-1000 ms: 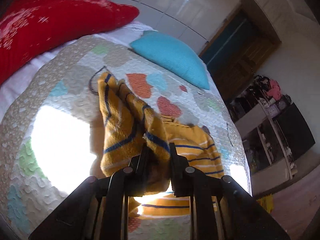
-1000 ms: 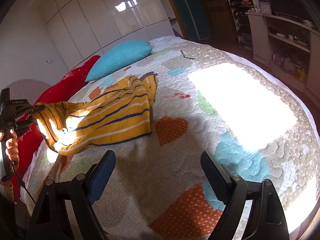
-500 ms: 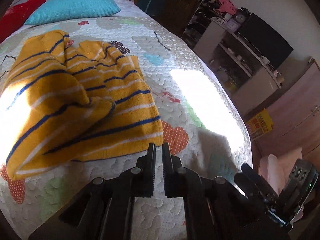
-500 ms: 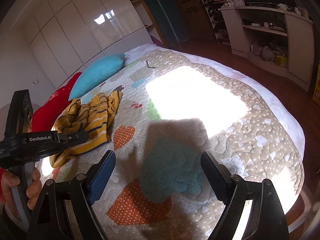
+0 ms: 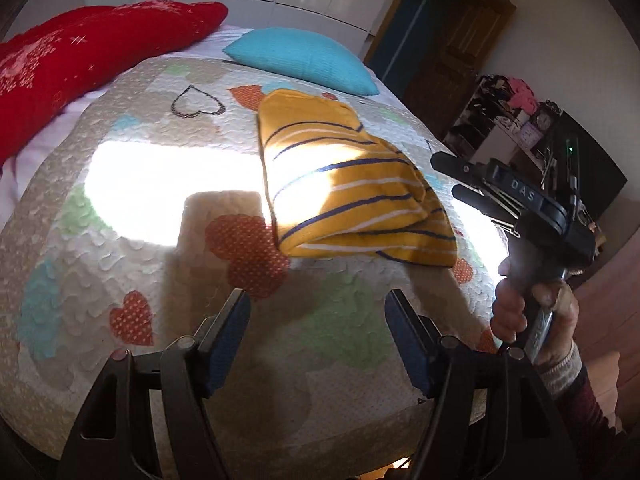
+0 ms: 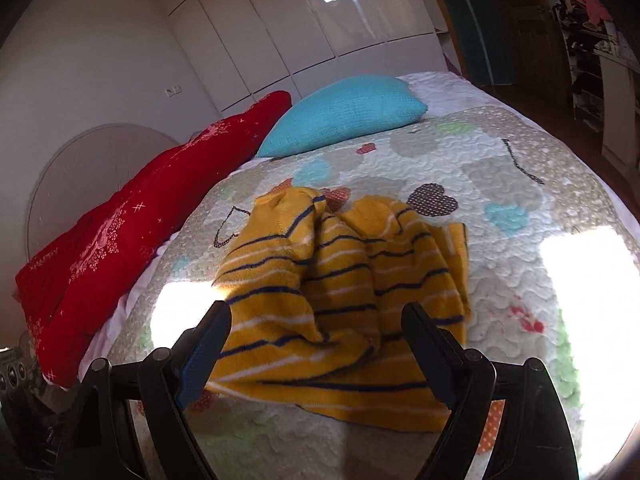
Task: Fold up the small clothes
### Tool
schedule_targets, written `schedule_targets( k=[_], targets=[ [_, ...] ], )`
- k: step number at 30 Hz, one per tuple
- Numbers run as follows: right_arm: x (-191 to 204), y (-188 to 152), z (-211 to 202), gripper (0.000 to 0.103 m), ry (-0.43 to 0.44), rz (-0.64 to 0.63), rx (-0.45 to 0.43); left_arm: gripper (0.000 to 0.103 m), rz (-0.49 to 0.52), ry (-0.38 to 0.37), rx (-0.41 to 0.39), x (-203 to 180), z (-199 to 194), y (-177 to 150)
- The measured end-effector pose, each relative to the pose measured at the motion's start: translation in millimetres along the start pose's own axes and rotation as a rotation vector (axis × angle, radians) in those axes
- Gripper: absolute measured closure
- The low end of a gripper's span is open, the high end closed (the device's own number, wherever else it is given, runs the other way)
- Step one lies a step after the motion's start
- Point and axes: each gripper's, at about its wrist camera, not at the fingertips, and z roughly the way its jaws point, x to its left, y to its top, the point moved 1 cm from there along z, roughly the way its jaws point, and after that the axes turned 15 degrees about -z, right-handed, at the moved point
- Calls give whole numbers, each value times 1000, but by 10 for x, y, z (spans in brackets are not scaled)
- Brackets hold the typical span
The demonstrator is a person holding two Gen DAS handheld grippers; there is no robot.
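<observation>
Two tools are hovering wide open and holding nothing: the left tool (image 5: 318, 336) at 6 o'clock below the yellow striped garment (image 5: 352, 196), which is lying folded on the bed quilt (image 5: 132, 208); the right tool (image 6: 316, 344) is straddling its near edge.

Both wrist views look down along their tools at the bed (image 5: 120, 200) (right nearer), sharing the sweater (image 5: 348, 188) (image 6: 340, 300).

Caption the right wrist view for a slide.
Open right gripper poised over a rumpled yellow striped sweater on the quilt.
</observation>
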Motion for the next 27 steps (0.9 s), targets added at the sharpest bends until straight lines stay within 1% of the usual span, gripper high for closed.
schedule_targets(
  k=[2,4,5,6,7,8,9,11,14,16,17,18,20,22,23,25,27],
  targets=[
    [63,169,335,13,-8,-20,50,34,-42,19,-4,184,-40,3],
    [117,249,688,17,30,-37,118,34,-80,32,-7,339,-74,10],
    [136,254,853,30,42,-40,158,34,-99,38,-8,400,-93,8],
    [159,247,1003,50,64,-33,190,34,-116,41,-8,450,-101,13],
    [175,227,1116,63,107,-12,214,34,-130,44,-7,493,-107,22],
    [189,219,1196,81,152,15,234,34,-141,49,-6,527,-113,28],
    [203,225,1201,84,150,29,236,34,-149,57,-6,551,-119,24],
    [205,275,1022,88,123,26,181,34,-154,69,-1,565,-117,17],
    [102,371,585,89,88,34,94,34,-154,67,16,542,-70,14],
    [-15,378,329,90,40,32,58,34,-153,58,31,508,1,12],
    [-85,344,226,90,3,30,54,34,-152,51,37,489,35,2],
    [-158,284,172,90,-42,22,62,34,-150,44,46,460,74,-13],
    [-334,117,192,90,-105,26,119,34,-145,30,74,395,162,-55],
    [-531,-117,300,89,-115,70,184,34,-136,30,104,326,248,-110],
    [-613,-225,331,89,-113,87,198,34,-127,34,115,290,282,-137],
    [-697,-340,304,88,-100,113,181,34,-109,42,126,231,315,-179],
    [-729,-350,255,86,-82,134,173,34,-97,50,130,205,320,-205]
  ],
)
